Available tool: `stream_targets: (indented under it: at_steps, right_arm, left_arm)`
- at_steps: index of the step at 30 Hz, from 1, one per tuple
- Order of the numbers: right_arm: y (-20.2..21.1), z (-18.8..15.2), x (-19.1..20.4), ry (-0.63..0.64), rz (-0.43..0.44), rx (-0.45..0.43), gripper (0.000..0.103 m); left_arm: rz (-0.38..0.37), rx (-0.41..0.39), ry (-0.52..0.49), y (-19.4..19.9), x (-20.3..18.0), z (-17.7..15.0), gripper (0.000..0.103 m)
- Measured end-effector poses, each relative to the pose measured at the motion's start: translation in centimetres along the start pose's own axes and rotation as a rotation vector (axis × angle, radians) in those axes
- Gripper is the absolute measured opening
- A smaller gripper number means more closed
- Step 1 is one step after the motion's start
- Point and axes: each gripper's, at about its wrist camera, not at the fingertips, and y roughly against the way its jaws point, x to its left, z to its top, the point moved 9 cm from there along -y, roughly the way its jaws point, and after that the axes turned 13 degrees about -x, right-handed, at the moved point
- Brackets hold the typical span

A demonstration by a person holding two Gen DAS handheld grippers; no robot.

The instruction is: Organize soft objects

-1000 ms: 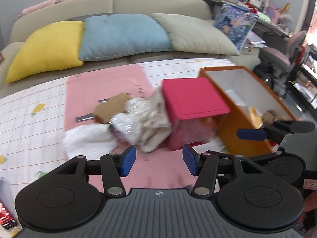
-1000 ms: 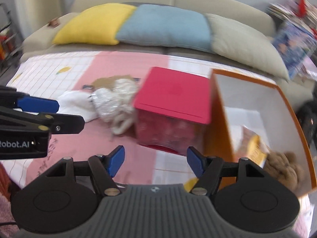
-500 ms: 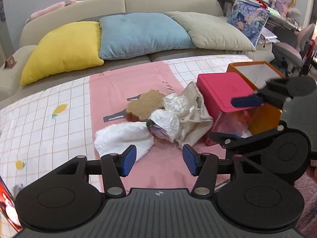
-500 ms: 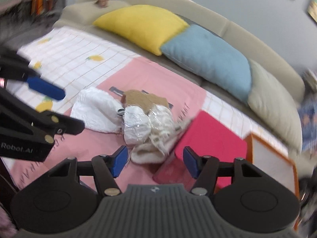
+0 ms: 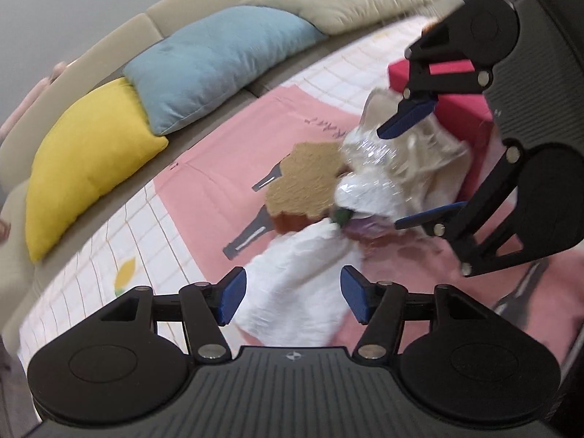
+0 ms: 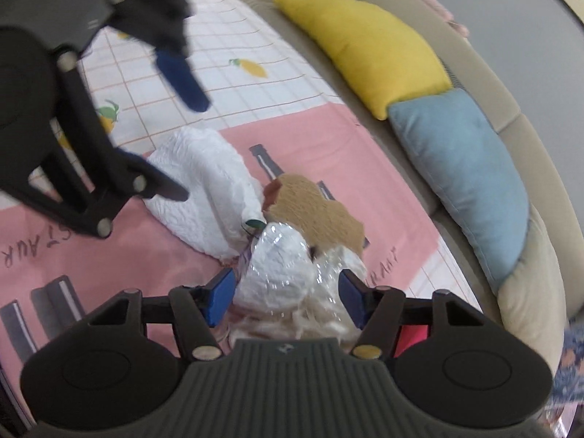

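A pile of soft things lies on the pink mat (image 5: 204, 197): a white quilted cloth (image 5: 292, 292), a tan plush (image 5: 303, 182), and a plastic-wrapped white plush (image 5: 379, 179) on a cream cloth. My left gripper (image 5: 292, 297) is open, its fingers either side of the white cloth's near end. My right gripper (image 6: 284, 299) is open around the wrapped plush (image 6: 281, 273); it also shows in the left wrist view (image 5: 416, 168). The white cloth (image 6: 204, 197) and tan plush (image 6: 314, 211) lie beyond it.
A red box (image 5: 460, 95) stands right behind the pile. A beige sofa (image 5: 109, 58) runs along the back with yellow (image 5: 84, 160), blue (image 5: 219, 62) and beige (image 5: 339, 3) cushions. White checked bedding (image 6: 226, 65) surrounds the mat.
Both grippers have swung in and down toward the pile. The right gripper now straddles the wrapped plush; the left one has closed in on the white cloth. The orange box has left view.
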Motion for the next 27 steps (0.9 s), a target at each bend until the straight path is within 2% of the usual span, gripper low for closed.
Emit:
stream_targets:
  at_steps: [3,5,10,11,14,16,18,19,20,21,24,27]
  right_arm:
    - [-1.4,0.0,0.1,-0.002,0.009,0.012,0.069]
    - [-2.3,-0.1,0.3,-0.015,0.017,0.029,0.069]
    - [-3.8,-0.7,1.1,-0.039,0.018,0.058,0.073]
    - [-4.0,-0.8,1.2,-0.041,0.014,0.063,0.072]
    - [-4.4,-0.9,1.2,-0.043,-0.009,0.056,0.055]
    - [-4.4,-0.9,1.2,-0.056,-0.009,0.050,0.052]
    - [-4.1,-0.9,1.0,-0.094,-0.007,0.044,0.048]
    - [-3.9,-0.9,0.9,-0.109,-0.006,0.037,0.046]
    - [-3.5,-0.9,0.9,-0.122,-0.005,0.031,0.045]
    - [-3.2,-0.9,0.9,-0.135,-0.002,0.025,0.044]
    - [-2.2,-1.0,1.1,-0.184,0.002,0.001,0.040]
    - [-1.0,-1.2,1.7,-0.226,0.007,-0.022,0.037]
  left_arm:
    - [-0.023,0.026,-0.040,-2.0,0.7,-0.8,0.071]
    - [-0.034,0.048,-0.058,-3.3,0.9,-1.5,0.071]
    - [-0.063,0.097,-0.064,-5.4,0.9,-3.1,0.071]
    - [-0.071,0.103,-0.060,-5.7,0.8,-3.3,0.071]
    - [-0.079,0.112,-0.048,-6.2,0.6,-3.6,0.071]
    - [-0.081,0.121,-0.025,-6.3,0.6,-3.6,0.063]
    - [-0.093,0.131,0.014,-6.3,0.5,-3.6,0.042]
    - [-0.085,0.134,0.025,-6.2,0.5,-3.6,0.038]
    - [-0.065,0.136,0.022,-6.1,0.4,-3.6,0.028]
    - [-0.045,0.140,0.013,-5.9,0.3,-3.7,0.023]
    - [-0.014,0.148,0.056,-5.1,-0.2,-3.8,0.009]
    - [0.021,0.144,0.135,-3.5,-0.7,-4.0,0.007]
